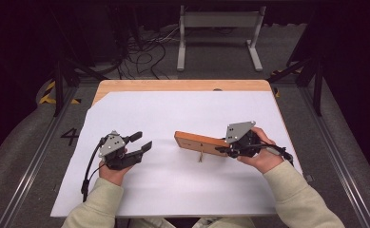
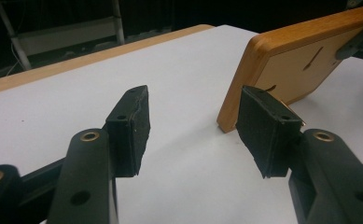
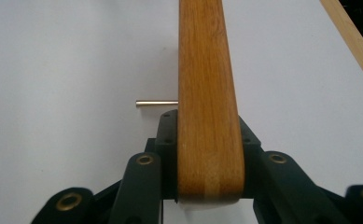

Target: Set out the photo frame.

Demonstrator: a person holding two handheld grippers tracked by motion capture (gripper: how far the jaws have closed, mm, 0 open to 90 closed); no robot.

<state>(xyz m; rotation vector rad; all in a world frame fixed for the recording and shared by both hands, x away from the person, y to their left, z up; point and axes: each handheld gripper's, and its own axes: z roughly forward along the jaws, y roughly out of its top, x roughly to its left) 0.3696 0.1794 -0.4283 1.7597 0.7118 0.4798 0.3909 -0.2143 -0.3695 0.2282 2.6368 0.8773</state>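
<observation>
Tongs in the right hand [image 1: 223, 151] clamp the near end of a wooden frame [image 1: 199, 143] standing on edge mid-tabletop [image 1: 173, 114], while the left tongs [image 1: 142, 142] wait half open and empty just beside its far corner, best eased squarely around that edge before squeezing so the frame stays upright.

Both forearms wear pale cream sleeves [image 1: 294, 197]. Each black gripper, left gripper [image 1: 140, 141] and right gripper [image 1: 223, 150], carries a grey three-cornered plate and trails a black cable. The fingers [image 2: 131, 123] are matt black blocks on arms set with brass-ringed screw holes.
</observation>
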